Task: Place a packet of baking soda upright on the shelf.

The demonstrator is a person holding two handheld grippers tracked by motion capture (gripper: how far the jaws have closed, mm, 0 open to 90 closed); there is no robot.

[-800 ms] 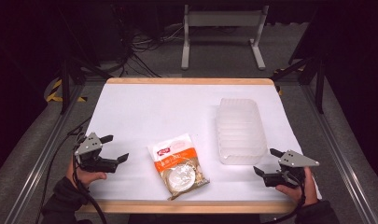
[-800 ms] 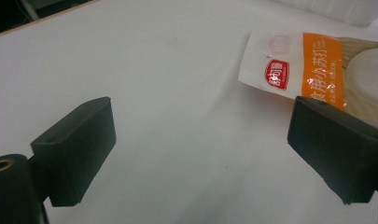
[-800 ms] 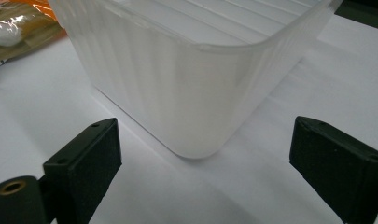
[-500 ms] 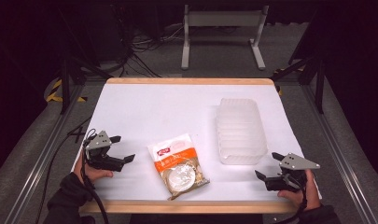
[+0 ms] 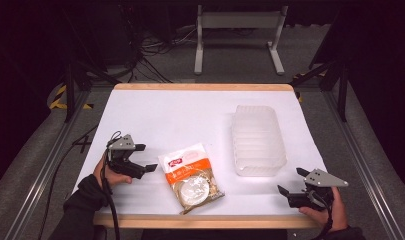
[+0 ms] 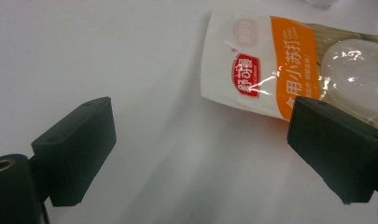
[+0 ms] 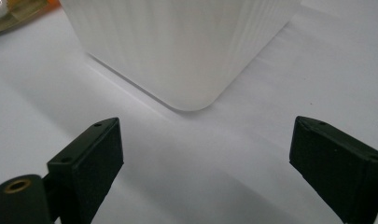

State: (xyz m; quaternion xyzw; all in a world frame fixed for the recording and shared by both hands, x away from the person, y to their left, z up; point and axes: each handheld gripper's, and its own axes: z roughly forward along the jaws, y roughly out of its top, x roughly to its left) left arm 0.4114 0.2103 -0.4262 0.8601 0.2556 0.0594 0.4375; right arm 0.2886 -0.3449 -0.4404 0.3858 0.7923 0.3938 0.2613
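Since the left gripper (image 5: 146, 158) neared the packet (image 5: 191, 177): jaws wide, closer.

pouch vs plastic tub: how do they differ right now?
The pouch is printed orange and white with a clear window; the tub is plain, ribbed and translucent white. The pouch lies flat and skewed near the table's front edge; the tub stands taller, squared to the table, on its right side. The left tongs sit by the pouch, the right tongs near the tub. Both rest on the table, ungripped.
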